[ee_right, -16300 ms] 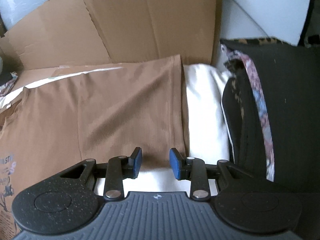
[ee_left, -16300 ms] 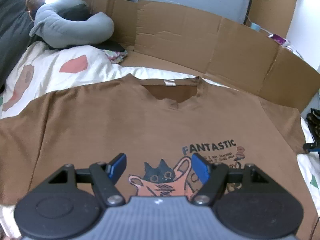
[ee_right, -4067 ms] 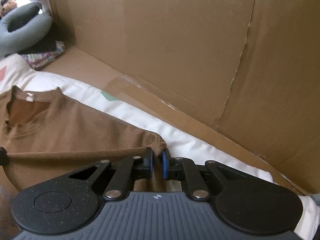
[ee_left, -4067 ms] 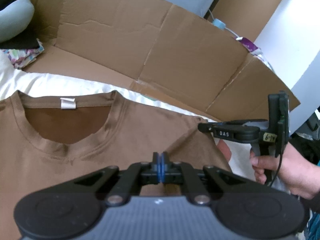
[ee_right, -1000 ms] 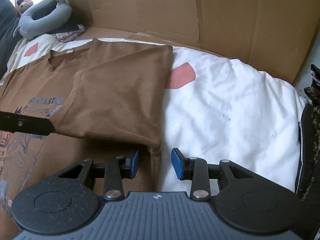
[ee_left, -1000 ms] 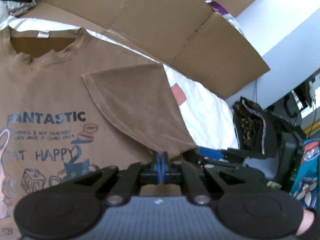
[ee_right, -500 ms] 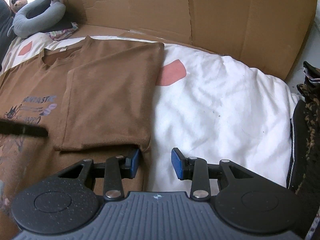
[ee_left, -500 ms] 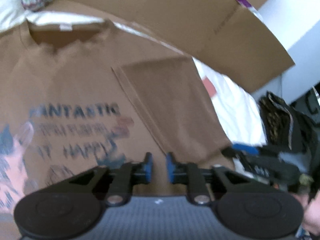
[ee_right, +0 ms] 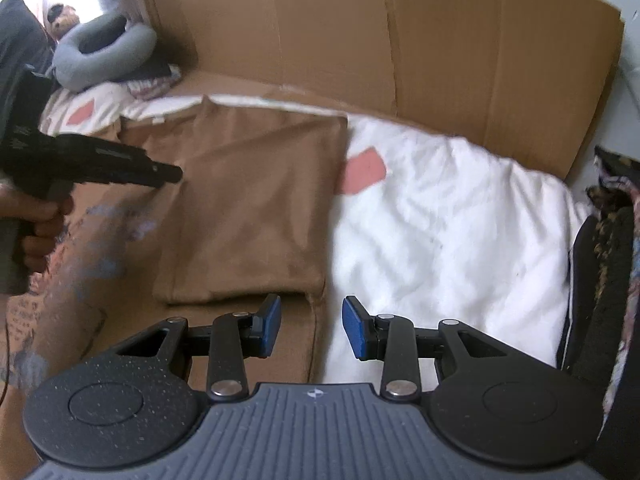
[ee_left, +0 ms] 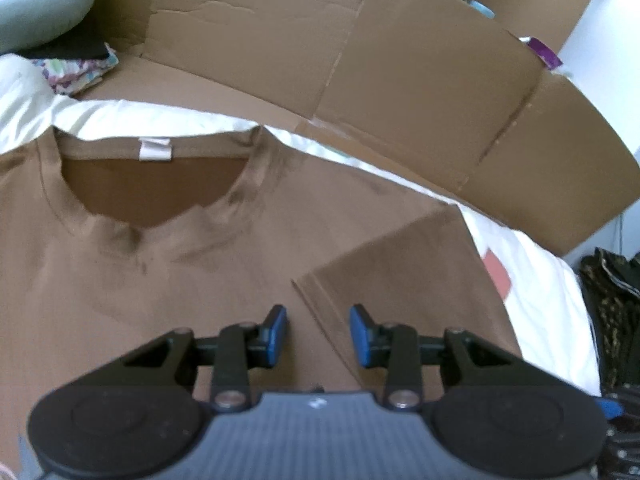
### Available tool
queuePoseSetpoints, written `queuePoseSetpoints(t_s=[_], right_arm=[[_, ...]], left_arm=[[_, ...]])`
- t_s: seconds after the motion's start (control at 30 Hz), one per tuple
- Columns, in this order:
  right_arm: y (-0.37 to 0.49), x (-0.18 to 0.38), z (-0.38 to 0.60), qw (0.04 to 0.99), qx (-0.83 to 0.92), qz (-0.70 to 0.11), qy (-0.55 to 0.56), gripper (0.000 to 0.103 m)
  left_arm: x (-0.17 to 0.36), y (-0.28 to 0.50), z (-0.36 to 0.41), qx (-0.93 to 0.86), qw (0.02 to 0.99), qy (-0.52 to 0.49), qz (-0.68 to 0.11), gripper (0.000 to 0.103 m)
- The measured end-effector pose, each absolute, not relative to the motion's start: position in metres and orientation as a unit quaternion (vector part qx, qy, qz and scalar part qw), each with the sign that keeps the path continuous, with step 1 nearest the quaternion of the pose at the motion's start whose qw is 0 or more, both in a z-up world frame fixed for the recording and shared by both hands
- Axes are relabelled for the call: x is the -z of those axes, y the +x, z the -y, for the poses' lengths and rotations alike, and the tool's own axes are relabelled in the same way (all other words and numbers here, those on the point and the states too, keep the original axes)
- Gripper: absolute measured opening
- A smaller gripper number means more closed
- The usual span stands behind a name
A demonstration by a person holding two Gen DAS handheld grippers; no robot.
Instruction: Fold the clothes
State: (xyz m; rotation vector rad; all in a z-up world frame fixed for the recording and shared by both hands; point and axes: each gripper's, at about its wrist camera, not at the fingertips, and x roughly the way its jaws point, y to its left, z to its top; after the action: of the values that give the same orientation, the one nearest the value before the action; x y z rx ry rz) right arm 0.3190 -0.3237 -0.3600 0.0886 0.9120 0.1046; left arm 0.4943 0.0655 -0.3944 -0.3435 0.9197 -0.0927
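Leftmost, a grey pillow [ee_right: 100,54] sat at the bed's far corner, and the brown shirt [ee_left: 132,280] lay flat on the white duvet [ee_right: 448,232], its collar toward the cardboard [ee_left: 400,60] wall and its right sleeve [ee_left: 404,276] folded in over the chest. Over the sleeve's hem the left gripper [ee_left: 318,336] hovered with blue pads spread apart, pinching nothing. Farther right, the right gripper [ee_right: 311,325] was likewise spread and empty above the shirt's side edge, where brown met duvet.
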Motion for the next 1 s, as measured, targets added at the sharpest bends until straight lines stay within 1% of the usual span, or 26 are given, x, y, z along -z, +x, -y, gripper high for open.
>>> queuePoseSetpoints(t_s=[0.07,0.1,0.17,0.2,0.23,0.27,0.33,0.37,0.47,0.67,0.8,0.93,1.0], right_arm=[[0.324,0.358,0.326,0.898,-0.045,-0.434,0.053,0.039],[0.327,0.358,0.327,0.899,-0.042,-0.433,0.059,0.035],[0.334,0.359,0.329,0.900,-0.035,-0.430,0.071,0.033],[0.338,0.360,0.329,0.901,-0.031,-0.426,0.074,0.030],[0.342,0.361,0.329,0.903,-0.026,-0.423,0.075,0.027],[0.345,0.362,0.328,0.904,-0.021,-0.421,0.075,0.022],[0.350,0.366,0.326,0.903,-0.021,-0.422,0.082,0.021],[0.352,0.368,0.324,0.902,-0.024,-0.424,0.081,0.020],[0.353,0.377,0.316,0.897,-0.036,-0.435,0.065,0.020],[0.343,0.396,0.318,0.886,-0.027,-0.458,0.064,0.021],[0.341,0.396,0.319,0.885,-0.023,-0.462,0.060,0.021],[0.338,0.386,0.321,0.890,-0.011,-0.452,0.068,0.021],[0.338,0.380,0.321,0.893,-0.010,-0.443,0.075,0.021]], left_arm=[[0.396,0.498,-0.069,0.048,0.881,-0.164,-0.441,0.036],[0.397,0.500,-0.069,0.050,0.881,-0.163,-0.440,0.035],[0.399,0.503,-0.069,0.053,0.882,-0.163,-0.440,0.032],[0.399,0.504,-0.069,0.051,0.881,-0.166,-0.439,0.031],[0.400,0.505,-0.070,0.049,0.881,-0.170,-0.439,0.026],[0.400,0.506,-0.071,0.046,0.881,-0.173,-0.439,0.018],[0.400,0.509,-0.073,0.040,0.880,-0.179,-0.439,0.011],[0.401,0.510,-0.074,0.037,0.879,-0.181,-0.438,0.008],[0.399,0.513,-0.071,0.043,0.885,-0.164,-0.433,0.003],[0.395,0.519,-0.069,0.039,0.892,-0.138,-0.429,0.002],[0.396,0.518,-0.068,0.024,0.890,-0.120,-0.439,0.003],[0.386,0.511,-0.074,0.014,0.891,-0.116,-0.440,0.009],[0.380,0.506,-0.074,0.020,0.892,-0.122,-0.436,0.011]])
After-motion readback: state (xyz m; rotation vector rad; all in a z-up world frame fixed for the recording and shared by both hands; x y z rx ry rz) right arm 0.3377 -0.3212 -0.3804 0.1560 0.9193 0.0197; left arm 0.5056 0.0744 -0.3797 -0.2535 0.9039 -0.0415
